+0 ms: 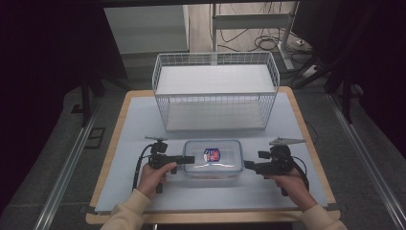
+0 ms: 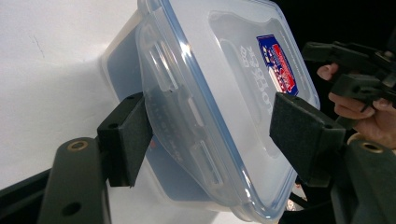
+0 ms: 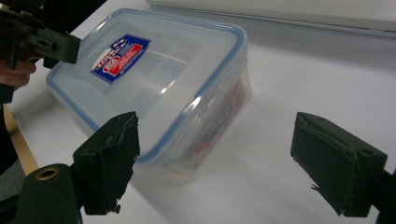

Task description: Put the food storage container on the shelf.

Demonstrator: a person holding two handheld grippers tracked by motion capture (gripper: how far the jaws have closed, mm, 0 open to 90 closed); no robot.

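Dark floor, rails and loose cables frame my table (image 1: 306,143), whose pale mat fills the middle of the high view. At centre, toward the far edge, stands a white wire basket (image 1: 215,91) with nothing inside that I can make out. Just below it in the frame, toward the lower middle, lies the box (image 1: 212,159), a clear plastic container with a blue-rimmed lid and a red-and-blue label (image 1: 211,155) on top. My left gripper (image 1: 187,160) comes in from the lower left, held by my left hand (image 1: 154,176), and its tips reach the box's left end. In the left gripper view the jaws stand apart around that end of the box (image 2: 219,107), one pad low on the side wall, the other over the lid; I cannot tell whether either pad touches, and nothing is clamped. My right gripper (image 1: 249,166) sits at the lower right of the high view in my right hand (image 1: 292,184), its tips just beside the box's right end. In the right gripper view its jaws are spread wide, the box (image 3: 159,84) lying ahead toward the upper left, with the left pad in front of its near corner and the right pad well apart over bare mat.
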